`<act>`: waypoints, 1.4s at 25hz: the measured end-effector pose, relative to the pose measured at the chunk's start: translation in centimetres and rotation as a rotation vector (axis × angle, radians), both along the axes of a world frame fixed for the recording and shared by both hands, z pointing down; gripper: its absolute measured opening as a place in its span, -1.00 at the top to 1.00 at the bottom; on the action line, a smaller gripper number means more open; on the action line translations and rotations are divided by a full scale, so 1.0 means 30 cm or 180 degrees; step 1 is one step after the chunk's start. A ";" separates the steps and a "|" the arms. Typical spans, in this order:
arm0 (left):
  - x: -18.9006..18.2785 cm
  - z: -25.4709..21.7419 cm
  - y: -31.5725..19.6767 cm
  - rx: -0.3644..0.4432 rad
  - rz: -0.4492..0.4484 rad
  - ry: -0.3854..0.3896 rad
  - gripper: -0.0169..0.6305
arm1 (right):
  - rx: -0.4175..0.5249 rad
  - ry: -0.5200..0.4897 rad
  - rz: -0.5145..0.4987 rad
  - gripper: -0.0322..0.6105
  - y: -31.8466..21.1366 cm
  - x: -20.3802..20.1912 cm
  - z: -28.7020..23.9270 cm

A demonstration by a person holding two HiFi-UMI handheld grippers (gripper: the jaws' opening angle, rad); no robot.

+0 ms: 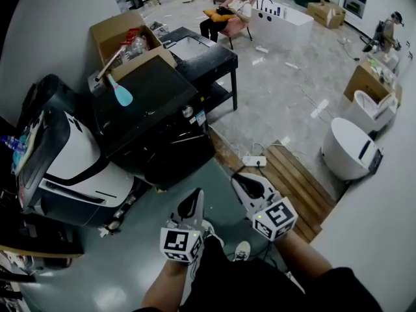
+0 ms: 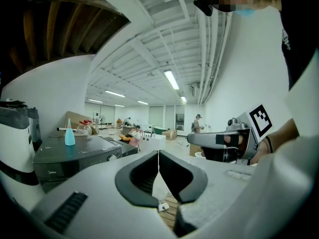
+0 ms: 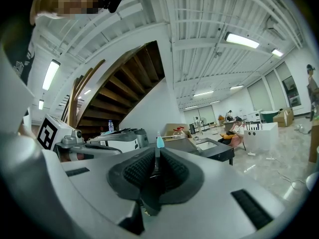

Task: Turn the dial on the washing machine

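Black washing machine [image 1: 146,103], silver dial [image 1: 188,112]. Turquoise bottle [image 1: 121,95] on its lid. Brown cardboard box [image 1: 120,34]. Left tool [image 1: 195,195] and right tool [image 1: 238,177]: pale grey shells, black pads, black-and-white square markers.

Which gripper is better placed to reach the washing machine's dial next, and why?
Probably the left gripper: in the head view the dial sits almost straight ahead of it, while the right gripper hangs off to the right. The left's jaws are shut, though.
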State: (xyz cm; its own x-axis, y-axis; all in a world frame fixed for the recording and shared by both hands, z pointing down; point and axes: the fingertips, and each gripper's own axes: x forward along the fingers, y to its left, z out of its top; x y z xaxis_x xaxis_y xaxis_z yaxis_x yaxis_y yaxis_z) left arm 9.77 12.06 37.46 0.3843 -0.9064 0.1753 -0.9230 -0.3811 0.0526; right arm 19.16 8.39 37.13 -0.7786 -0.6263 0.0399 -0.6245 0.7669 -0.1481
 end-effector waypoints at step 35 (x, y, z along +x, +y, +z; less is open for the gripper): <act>-0.751 0.122 -0.562 -0.0132 -0.0112 0.0069 0.33 | -0.0005 0.0379 0.0017 0.13 -0.598 -0.734 0.112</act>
State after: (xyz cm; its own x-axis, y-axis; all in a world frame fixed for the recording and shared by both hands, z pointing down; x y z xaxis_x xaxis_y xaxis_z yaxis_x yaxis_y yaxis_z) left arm -12.76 -4.79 41.12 0.3565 -0.9115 0.2051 -0.9342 -0.3456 0.0879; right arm -2.85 -9.54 40.49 -0.7649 -0.6303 0.1328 -0.6418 0.7633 -0.0739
